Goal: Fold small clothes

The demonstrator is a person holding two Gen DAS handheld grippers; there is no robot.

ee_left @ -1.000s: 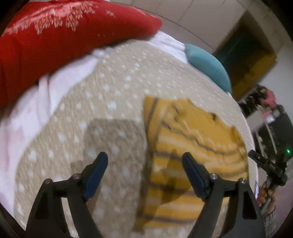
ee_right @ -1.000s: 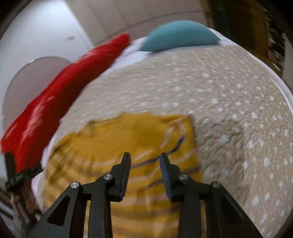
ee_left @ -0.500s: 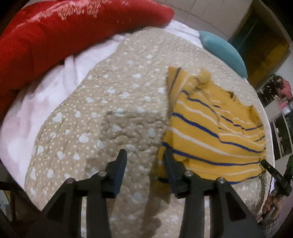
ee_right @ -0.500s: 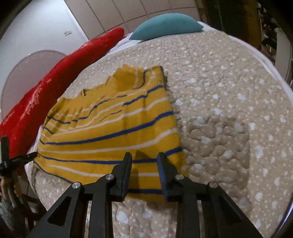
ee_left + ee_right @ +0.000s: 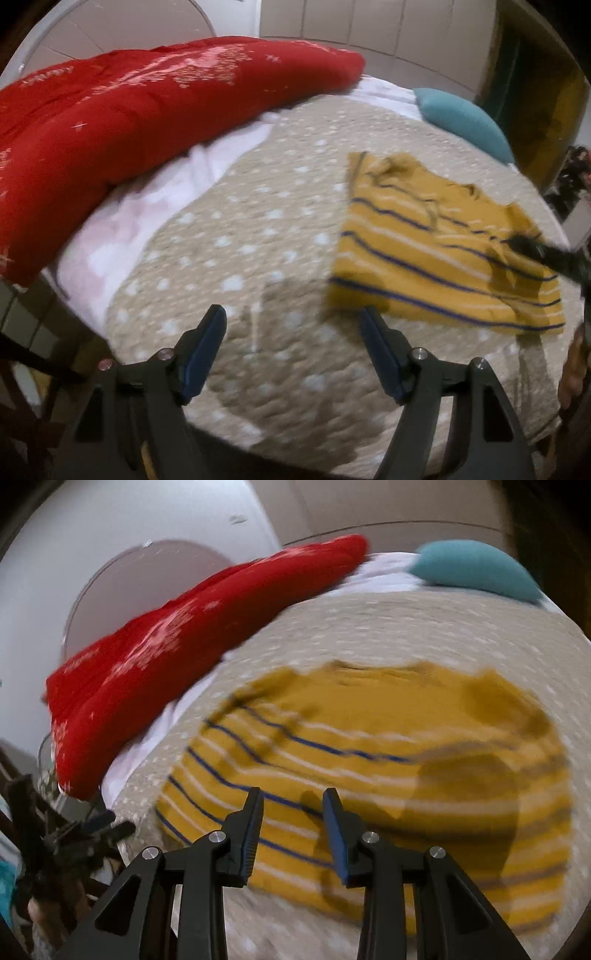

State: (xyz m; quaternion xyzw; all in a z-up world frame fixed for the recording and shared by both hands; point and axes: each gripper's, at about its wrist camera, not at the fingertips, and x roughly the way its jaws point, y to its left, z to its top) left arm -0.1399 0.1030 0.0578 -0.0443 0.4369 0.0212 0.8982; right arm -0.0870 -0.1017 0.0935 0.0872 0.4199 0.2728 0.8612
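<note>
A small yellow shirt with blue and white stripes (image 5: 436, 243) lies flat on the beige dotted quilt (image 5: 258, 229). In the left wrist view it is to the right of my left gripper (image 5: 293, 325), which is open wide, empty, and hovers over bare quilt beside the shirt's near left corner. In the right wrist view the shirt (image 5: 369, 746) fills the middle, blurred by motion. My right gripper (image 5: 293, 801) hovers above its near hem, jaws partly open and holding nothing. The right gripper's tip (image 5: 532, 247) also shows at the shirt's far right edge.
A red quilted blanket (image 5: 129, 122) lies along the bed's far left side on a white-pink sheet (image 5: 155, 206). A teal pillow (image 5: 461, 118) sits at the head of the bed. The bed's near edge (image 5: 295, 454) drops off just under the left gripper.
My left gripper has opened wide and pulled back from the shirt's left edge. My right gripper has opened a little and swung across above the shirt.
</note>
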